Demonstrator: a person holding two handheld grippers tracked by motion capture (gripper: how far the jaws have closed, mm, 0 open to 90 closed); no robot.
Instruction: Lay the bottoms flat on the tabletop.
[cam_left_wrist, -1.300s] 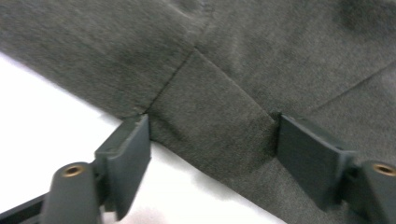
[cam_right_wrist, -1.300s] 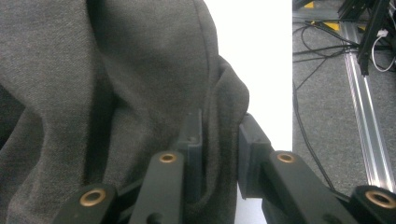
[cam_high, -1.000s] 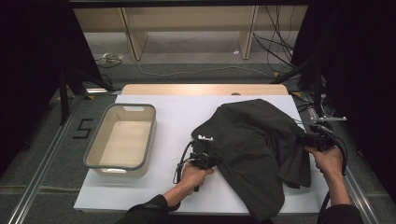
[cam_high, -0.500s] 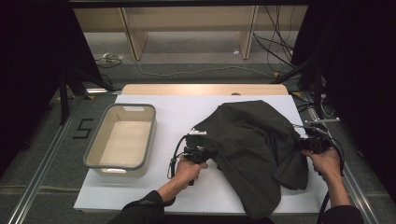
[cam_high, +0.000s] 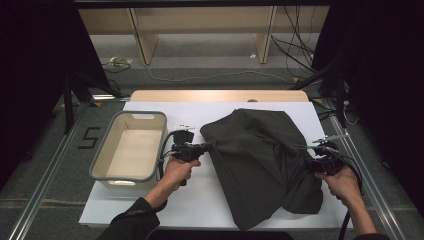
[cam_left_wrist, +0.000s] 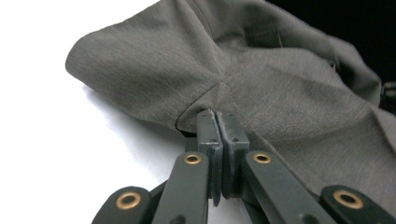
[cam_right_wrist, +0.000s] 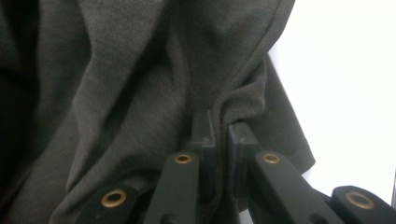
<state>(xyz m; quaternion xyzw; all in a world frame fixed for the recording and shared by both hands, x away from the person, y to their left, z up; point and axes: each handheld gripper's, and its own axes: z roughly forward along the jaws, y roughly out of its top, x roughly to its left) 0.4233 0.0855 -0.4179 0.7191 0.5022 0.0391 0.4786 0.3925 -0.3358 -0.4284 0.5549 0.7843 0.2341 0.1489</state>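
While the grey bin (cam_high: 129, 150) sits empty (left of the cloth), both grippers pinch the dark garment (cam_high: 260, 160). The left gripper (cam_high: 202, 147) clamps its left edge; the right gripper (cam_high: 311, 162), jaws just closing, nips its right edge.

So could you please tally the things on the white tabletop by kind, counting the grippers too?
Dark grey garment: 1
Grey bin: 1
Grippers, left gripper and right gripper, each clamped on the garment: 2
Total: 4

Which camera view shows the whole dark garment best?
The high view: there the dark garment lies complete on the white table, stretched between both hand-held grippers. The left gripper view shows a pinched fold with grey weave; the right gripper view shows bunched folds and a hem.
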